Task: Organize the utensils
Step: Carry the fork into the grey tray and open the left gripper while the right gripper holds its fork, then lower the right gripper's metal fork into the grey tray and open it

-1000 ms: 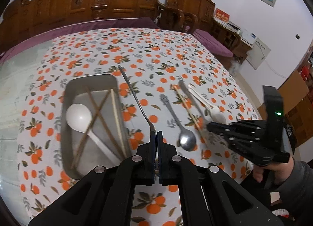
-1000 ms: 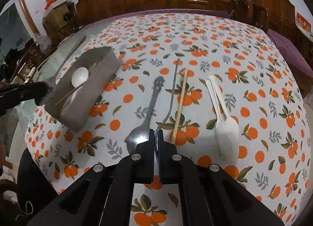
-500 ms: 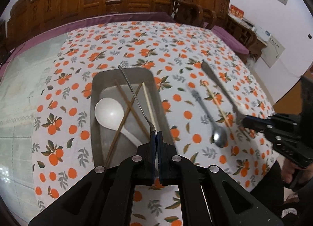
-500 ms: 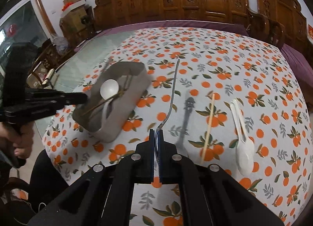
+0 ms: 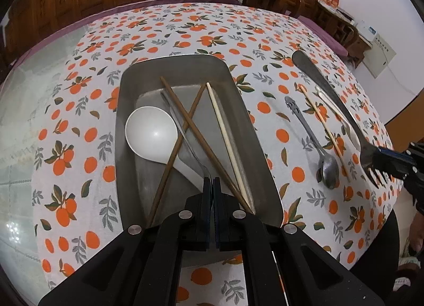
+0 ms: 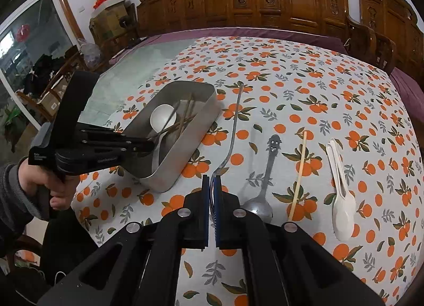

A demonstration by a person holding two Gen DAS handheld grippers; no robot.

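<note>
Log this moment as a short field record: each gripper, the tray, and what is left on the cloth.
left gripper: shut on a metal utensil over the tray
right gripper: shut on a fork, held above the cloth
metal tray: white ladle, brown chopsticks, pale chopstick
tablecloth: metal spoon, one pale chopstick, white plastic spoon

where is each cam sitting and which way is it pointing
Left wrist: on the left gripper, looking down into the metal tray; its fingers grip a fork over it.
Right wrist: on the right gripper, holding another fork, facing the table; the left hand shows.
Shared: tray, metal spoon, pale chopstick.
</note>
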